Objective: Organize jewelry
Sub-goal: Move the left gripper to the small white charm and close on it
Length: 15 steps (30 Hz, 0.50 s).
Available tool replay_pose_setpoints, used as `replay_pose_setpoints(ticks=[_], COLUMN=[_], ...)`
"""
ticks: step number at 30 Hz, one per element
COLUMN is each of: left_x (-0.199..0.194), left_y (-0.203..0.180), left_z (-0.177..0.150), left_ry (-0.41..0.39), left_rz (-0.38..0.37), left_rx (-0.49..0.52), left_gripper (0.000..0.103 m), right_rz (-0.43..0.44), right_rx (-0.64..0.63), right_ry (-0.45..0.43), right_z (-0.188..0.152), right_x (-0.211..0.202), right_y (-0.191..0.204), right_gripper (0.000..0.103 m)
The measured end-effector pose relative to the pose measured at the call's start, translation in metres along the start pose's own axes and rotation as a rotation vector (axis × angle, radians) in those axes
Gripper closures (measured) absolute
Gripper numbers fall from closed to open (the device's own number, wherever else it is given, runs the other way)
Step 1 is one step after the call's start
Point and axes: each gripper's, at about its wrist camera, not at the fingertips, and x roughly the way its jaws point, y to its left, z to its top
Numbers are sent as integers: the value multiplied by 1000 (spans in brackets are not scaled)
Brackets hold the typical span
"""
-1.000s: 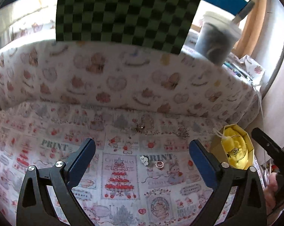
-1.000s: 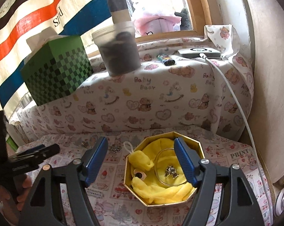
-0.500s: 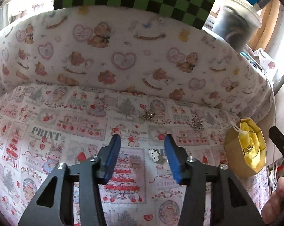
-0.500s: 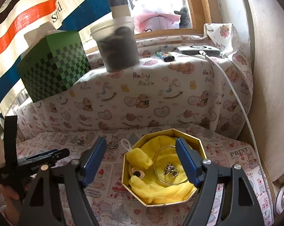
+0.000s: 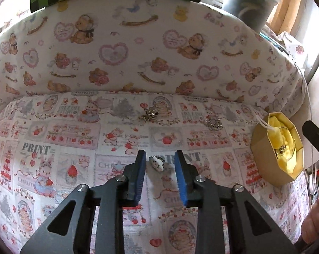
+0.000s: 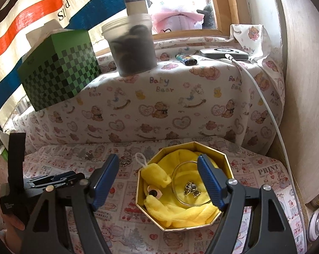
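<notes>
White and small, a cloud-shaped charm (image 5: 156, 163) lies on the printed cloth (image 5: 74, 131), between the blue pads (image 5: 139, 169) of the left gripper (image 5: 159, 160); its jaws have just been closing but do not yet touch it, so lower them to the cloth, centre the charm, then pinch slowly so it cannot skid or flick out. 2 silver pieces (image 5: 150, 114) (image 5: 212, 123) wait further back on the cloth, well apart from the charm. At the right, the right gripper (image 6: 158, 173) hovers with jaws spread over the gold box (image 6: 212, 220), where the yellow lining (image 6: 180, 213) and glass dish (image 6: 176, 175) already hold 1 piece (image 6: 191, 188).
</notes>
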Motion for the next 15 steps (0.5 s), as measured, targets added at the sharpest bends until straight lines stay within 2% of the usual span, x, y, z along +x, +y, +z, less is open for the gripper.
replay_pose_setpoints(ticks=[3, 6, 11, 13, 15], left_x=[4, 5, -17, -27, -36], left_y=[2, -1, 10, 13, 13], left_z=[-1, -1, 2, 4, 6], left_ry=[17, 20, -27, -52, -76], left_rz=[8, -2, -39, -29, 16], left_rx=[-12, -20, -69, -75, -71], left_gripper=[92, 93, 93, 93, 93], right_rz=[-5, -11, -12, -6, -1], right_rx=[1, 5, 14, 15, 13], right_ry=[4, 6, -1, -2, -5], right_z=[0, 0, 0, 0, 0], right_x=[1, 2, 0, 0, -2], right_y=[0, -1, -2, -1, 0], right_gripper=[29, 29, 29, 29, 29])
